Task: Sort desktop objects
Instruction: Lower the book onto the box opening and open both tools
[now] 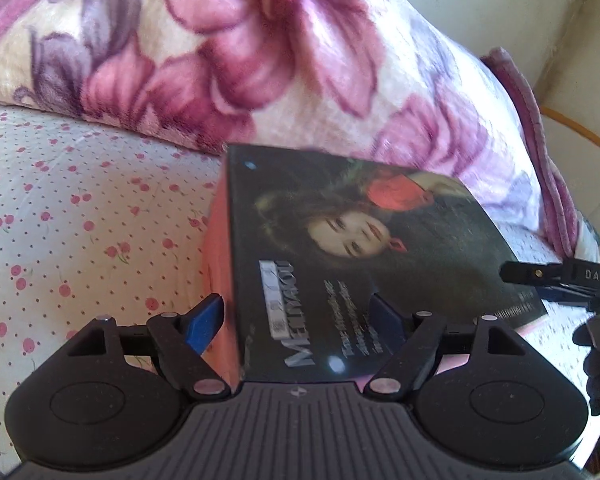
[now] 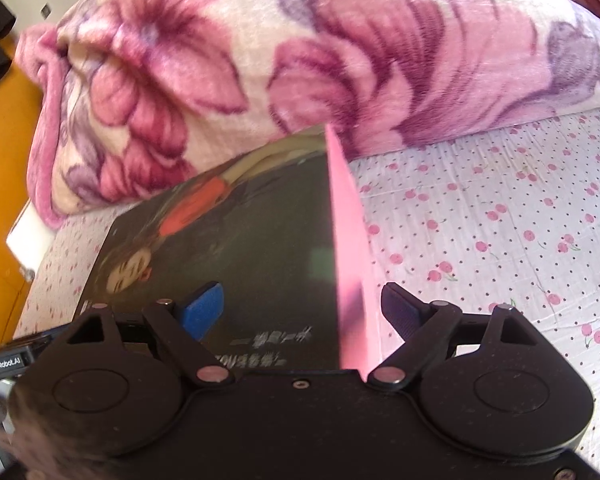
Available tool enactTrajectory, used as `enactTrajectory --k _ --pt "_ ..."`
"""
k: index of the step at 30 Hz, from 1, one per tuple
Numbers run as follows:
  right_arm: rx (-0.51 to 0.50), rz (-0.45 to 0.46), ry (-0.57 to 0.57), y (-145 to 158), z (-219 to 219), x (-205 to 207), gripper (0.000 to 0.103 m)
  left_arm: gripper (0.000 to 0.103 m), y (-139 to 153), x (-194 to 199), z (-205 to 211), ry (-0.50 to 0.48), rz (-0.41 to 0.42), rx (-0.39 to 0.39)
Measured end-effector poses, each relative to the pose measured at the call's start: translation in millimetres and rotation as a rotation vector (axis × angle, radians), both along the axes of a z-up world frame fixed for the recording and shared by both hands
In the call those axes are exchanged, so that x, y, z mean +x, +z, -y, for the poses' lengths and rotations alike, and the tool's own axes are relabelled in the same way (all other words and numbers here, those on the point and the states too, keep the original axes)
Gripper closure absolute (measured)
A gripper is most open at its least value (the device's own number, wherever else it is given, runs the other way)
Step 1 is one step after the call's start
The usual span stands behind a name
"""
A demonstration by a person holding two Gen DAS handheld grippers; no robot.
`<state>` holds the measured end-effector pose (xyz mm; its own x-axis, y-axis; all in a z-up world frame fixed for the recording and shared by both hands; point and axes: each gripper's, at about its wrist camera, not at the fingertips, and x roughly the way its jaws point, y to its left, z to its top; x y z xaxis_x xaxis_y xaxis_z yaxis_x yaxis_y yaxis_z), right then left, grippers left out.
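A flat dark box with a woman's portrait on its lid and pink sides lies on the cherry-print bedsheet. It also shows in the right wrist view. My left gripper straddles the box's near corner, one blue finger by the pink side, the other over the lid, jaws wide apart. My right gripper straddles the opposite end the same way, one finger over the lid and one beside the pink side. The right gripper's tip also shows in the left wrist view.
A rolled pink floral blanket lies right behind the box, also seen in the right wrist view. The cherry-print sheet spreads to the left. An orange floor lies past the bed edge.
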<state>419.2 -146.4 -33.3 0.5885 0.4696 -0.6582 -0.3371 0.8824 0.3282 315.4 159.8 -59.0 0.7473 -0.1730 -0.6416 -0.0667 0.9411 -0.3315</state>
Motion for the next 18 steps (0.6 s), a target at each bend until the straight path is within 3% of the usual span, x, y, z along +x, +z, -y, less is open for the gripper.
enactTrajectory --k 7,11,18 --pt "0.032 0.009 -0.049 -4.8 9.1 24.8 0.017 0.024 -4.5 9.6 1.7 0.017 0.06 -0.007" --pt "0.019 -0.009 -0.045 -10.6 7.3 40.7 0.027 0.024 -3.9 15.3 12.0 -0.012 0.062 0.075" --pt "0.057 -0.068 -0.054 -25.8 15.8 50.9 0.027 0.023 -3.1 19.5 15.8 -0.033 0.03 0.111"
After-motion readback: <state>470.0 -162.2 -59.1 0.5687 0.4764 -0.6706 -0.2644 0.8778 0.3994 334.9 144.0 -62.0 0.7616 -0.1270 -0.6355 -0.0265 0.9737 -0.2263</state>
